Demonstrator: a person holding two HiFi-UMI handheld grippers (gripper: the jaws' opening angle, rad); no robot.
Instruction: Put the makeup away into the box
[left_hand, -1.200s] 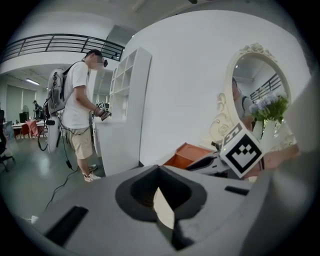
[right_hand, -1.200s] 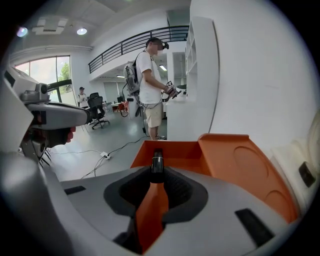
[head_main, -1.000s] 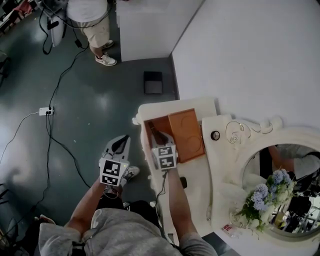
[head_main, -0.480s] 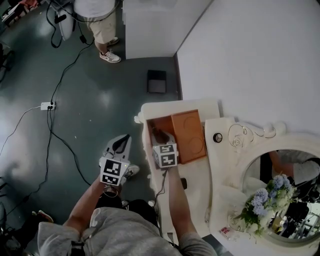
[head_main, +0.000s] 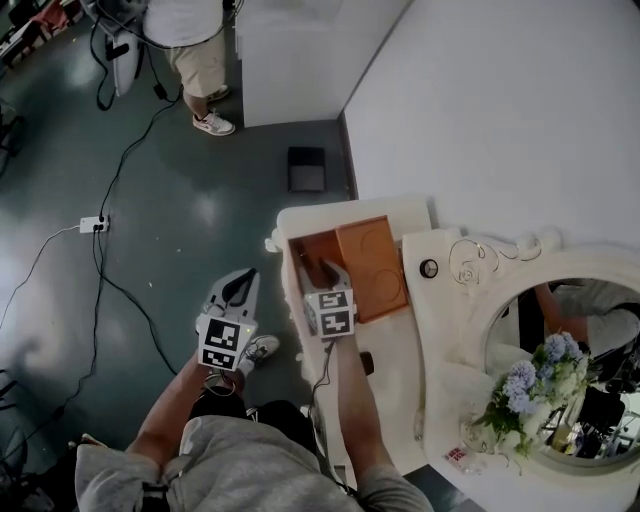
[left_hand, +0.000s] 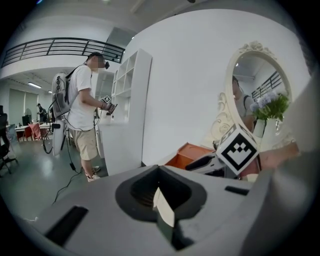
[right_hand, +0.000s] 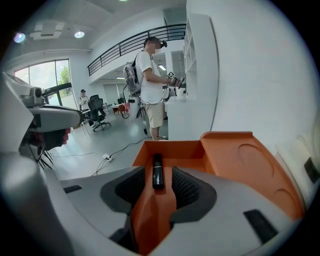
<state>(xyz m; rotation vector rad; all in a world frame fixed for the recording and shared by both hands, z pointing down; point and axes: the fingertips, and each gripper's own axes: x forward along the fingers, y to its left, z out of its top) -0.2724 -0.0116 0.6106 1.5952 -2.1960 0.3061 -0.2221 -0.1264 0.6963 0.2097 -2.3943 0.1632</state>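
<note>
Jaws of the left gripper (head_main: 241, 281) closed to a point with nothing between them; it hangs off the left edge of the dressing table (head_main: 395, 345), over the floor and apart from the work, likely parked so the other hand has room. Right gripper (head_main: 326, 268) tilts down over the near wall of the orange box (head_main: 312, 247), which stands at the far end of the table top, against its left edge. The right jaws have just been opening and stand about half apart. Between them, in the right gripper view, a dark makeup tube (right_hand: 157, 171) lies lengthwise on the box floor, a gap showing on either side, so the pads are off it: reads as a release, the tube set down inside the box and not held. The hinged lid (head_main: 370, 262) lies flat open to the right of the tray, keeping the tray clear. A small dark item (head_main: 367, 363) sits nearer on the table top; what it is cannot be told. Beyond, an oval mirror (head_main: 560, 330) with flowers (head_main: 525, 395), and a person (head_main: 190, 45) standing on the far floor.
</note>
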